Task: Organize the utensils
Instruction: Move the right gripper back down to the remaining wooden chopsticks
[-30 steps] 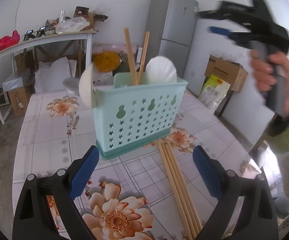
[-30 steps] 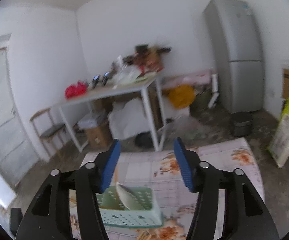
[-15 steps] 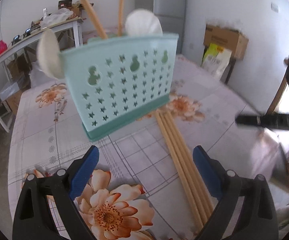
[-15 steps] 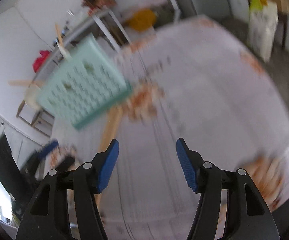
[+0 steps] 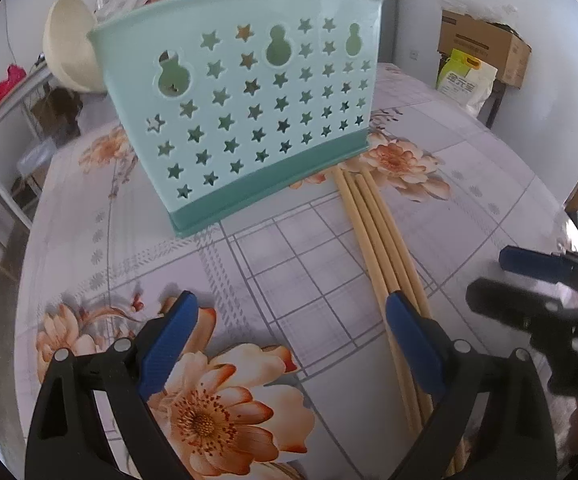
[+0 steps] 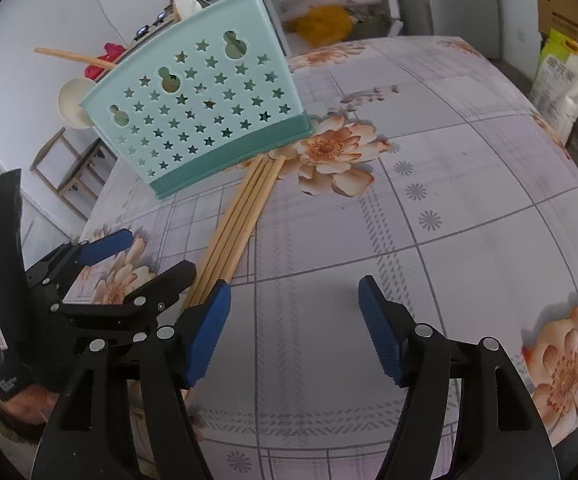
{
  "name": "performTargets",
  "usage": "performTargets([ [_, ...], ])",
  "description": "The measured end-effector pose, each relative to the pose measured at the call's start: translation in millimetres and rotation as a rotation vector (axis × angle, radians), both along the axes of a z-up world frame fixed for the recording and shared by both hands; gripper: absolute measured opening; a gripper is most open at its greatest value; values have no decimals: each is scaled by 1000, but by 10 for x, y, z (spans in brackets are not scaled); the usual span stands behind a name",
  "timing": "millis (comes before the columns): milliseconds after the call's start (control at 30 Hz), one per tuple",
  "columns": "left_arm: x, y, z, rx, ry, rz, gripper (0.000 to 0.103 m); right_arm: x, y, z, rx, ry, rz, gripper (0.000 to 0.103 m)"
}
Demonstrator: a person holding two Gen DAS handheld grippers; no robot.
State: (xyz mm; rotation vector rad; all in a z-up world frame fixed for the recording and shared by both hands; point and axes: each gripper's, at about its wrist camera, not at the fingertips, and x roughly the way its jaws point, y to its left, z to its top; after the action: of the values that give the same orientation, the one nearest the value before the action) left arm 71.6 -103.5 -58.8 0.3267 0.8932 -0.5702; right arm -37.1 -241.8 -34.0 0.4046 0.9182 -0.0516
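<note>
Lying beside the caddy point(image 5: 249, 120), chopsticks point(image 5: 377, 236) run toward the worktop point(image 6: 469, 200) edge; left gripper point(image 5: 289, 320) and right gripper point(image 6: 295, 300) jaws wide, the right's just opened further, nothing between.

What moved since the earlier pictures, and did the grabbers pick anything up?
Both grabbers came down toward the table. The right gripper, raised high before, now hangs low beside the chopsticks, its jaws just opening wider with nothing between them. The left gripper dropped closer too, open and empty. The green basket and the chopsticks stayed put.
</note>
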Motion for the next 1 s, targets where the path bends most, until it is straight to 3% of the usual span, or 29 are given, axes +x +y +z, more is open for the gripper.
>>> performTargets([
  [567,31,-70,1,15,16,2,93,-22,-90,-3,59,-28,4,64],
  [1000,63,40,15,-48,40,-4,93,-11,-58,-7,34,-22,-3,64],
])
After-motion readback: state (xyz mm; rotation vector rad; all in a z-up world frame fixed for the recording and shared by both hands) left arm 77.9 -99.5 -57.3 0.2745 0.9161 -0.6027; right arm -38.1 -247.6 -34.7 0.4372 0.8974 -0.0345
